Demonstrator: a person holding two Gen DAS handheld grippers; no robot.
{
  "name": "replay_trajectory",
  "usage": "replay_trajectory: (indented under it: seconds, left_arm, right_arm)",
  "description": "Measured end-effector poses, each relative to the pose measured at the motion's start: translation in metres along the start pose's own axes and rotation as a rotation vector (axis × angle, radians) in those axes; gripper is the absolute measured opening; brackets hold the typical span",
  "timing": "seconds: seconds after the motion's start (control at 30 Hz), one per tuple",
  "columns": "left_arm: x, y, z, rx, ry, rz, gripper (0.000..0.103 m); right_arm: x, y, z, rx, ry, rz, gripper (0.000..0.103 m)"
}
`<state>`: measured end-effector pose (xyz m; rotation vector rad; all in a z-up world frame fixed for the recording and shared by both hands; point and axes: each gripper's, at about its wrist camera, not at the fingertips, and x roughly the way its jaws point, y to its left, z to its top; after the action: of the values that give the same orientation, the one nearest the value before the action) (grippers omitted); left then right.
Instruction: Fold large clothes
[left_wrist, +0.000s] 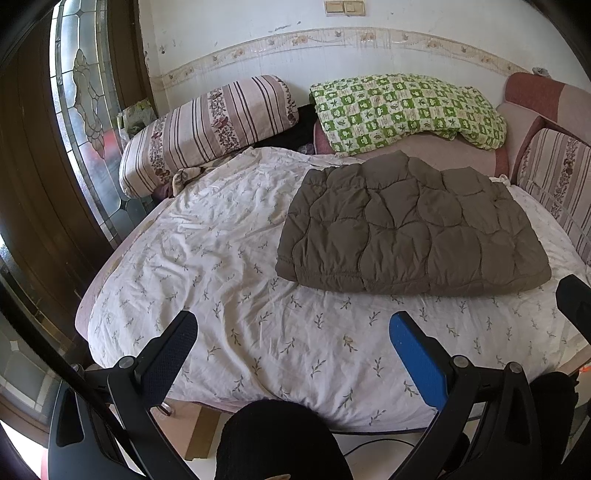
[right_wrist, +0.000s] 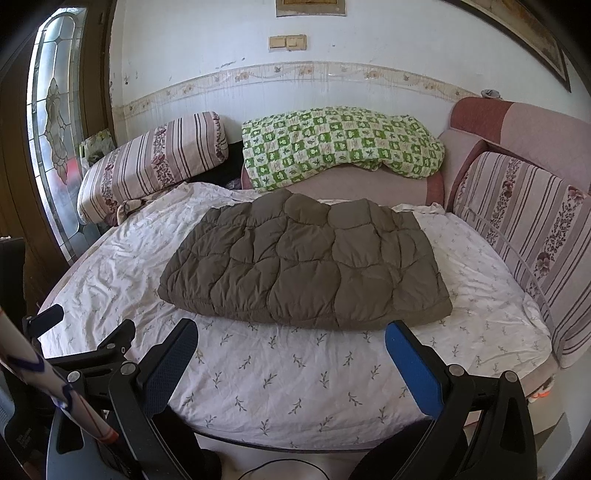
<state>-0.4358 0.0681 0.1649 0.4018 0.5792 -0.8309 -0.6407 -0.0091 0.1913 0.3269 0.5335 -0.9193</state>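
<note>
At the far left, a glass door panel (left_wrist: 85, 122) with leaded patterns is standing in a dark wooden frame. Next to it, a striped pillow (left_wrist: 207, 125) with flower bands is lying at the back left corner of the bed. The bed sheet (left_wrist: 221, 266), white with small leaf sprigs, is covering the mattress and is showing many wrinkles on its left half.

The left gripper (left_wrist: 291, 328) is hovering above the near edge of the bed. Its two fingers, one black and one with a blue pad, are standing wide apart and are holding nothing. A dark rounded shape (left_wrist: 280, 439) is sitting below it at the bottom edge; what it is cannot be told.

In the middle and a little to the right, the brown quilted garment (right_wrist: 306, 258) is lying folded into a thick rectangle, flat on the sheet. Behind it, a green checked blanket (right_wrist: 340, 144) is resting bunched on a pink cushion against the wall.

The right gripper (right_wrist: 290, 330) is hanging just in front of the garment's near edge, not touching it. Its fingers are also spread wide and are gripping nothing.

At the far right, a striped cushion (right_wrist: 524, 236) is leaning along the side of the bed.
</note>
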Motion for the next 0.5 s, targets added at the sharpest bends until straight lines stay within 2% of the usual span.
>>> replay_trajectory:
  seconds: [0.5]
  left_arm:
    - [-0.044,0.012,0.011,-0.042,-0.101,-0.026,0.103]
  right_arm:
    - [-0.043,0.006,0.012,-0.036,-0.065,-0.051,0.103]
